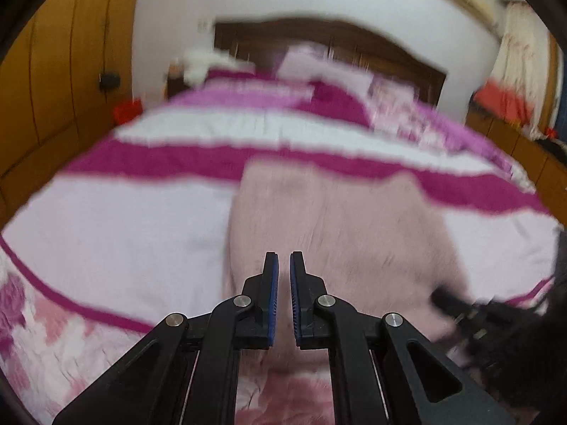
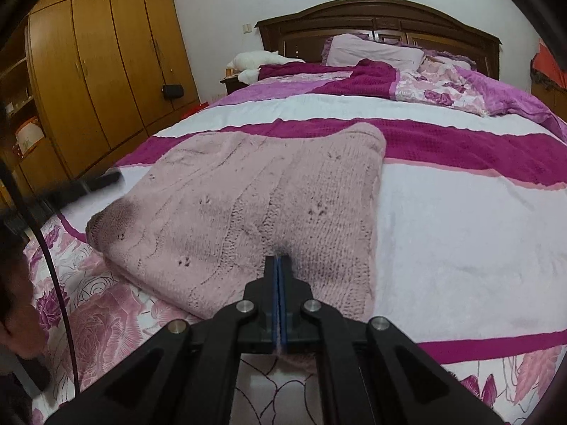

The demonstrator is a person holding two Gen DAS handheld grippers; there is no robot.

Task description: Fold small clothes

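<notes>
A pale pink knitted sweater (image 2: 248, 191) lies spread flat on the bed, its near hem toward me. My right gripper (image 2: 279, 258) is shut on that near hem, with pink knit pinched between the blue pads. In the blurred left wrist view the sweater (image 1: 336, 219) fills the middle. My left gripper (image 1: 284, 255) hovers over its near left part, jaws drawn to a narrow slit with nothing in them. The right wrist view shows the left gripper (image 2: 106, 179) as a dark blur above the sweater's left corner. The right gripper (image 1: 444, 299) shows at the sweater's right edge.
The bed cover (image 2: 460, 212) has white and magenta stripes and a floral border near me. Pillows (image 2: 372, 51) and a dark headboard (image 2: 372, 10) are at the far end. A wooden wardrobe (image 2: 99, 63) stands left. A black cable (image 2: 56, 276) hangs at the near left.
</notes>
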